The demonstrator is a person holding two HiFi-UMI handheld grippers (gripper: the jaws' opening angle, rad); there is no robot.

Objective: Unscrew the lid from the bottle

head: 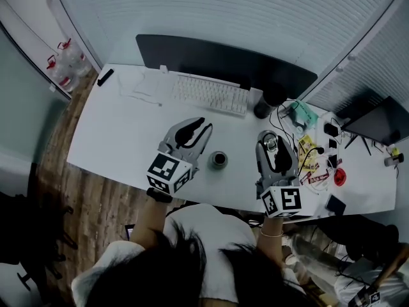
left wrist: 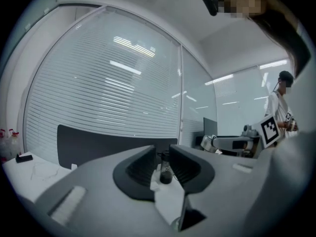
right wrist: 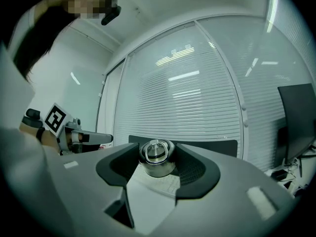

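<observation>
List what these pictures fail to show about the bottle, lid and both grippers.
Bottle: head view, small and seen only from above; height and contents unreadable.
Left gripper: left gripper view, a tiny dark thing between the fingers, mostly hidden by them; what it is and whether it is gripped are unclear.
Lid in the right gripper: right gripper view, fingers cover its sides.

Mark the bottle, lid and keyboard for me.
bottle [head: 219,160], head view, its top.
lid [right wrist: 157,158], right gripper view, centre of its metal top.
keyboard [head: 209,94], head view, middle of the keys.
</observation>
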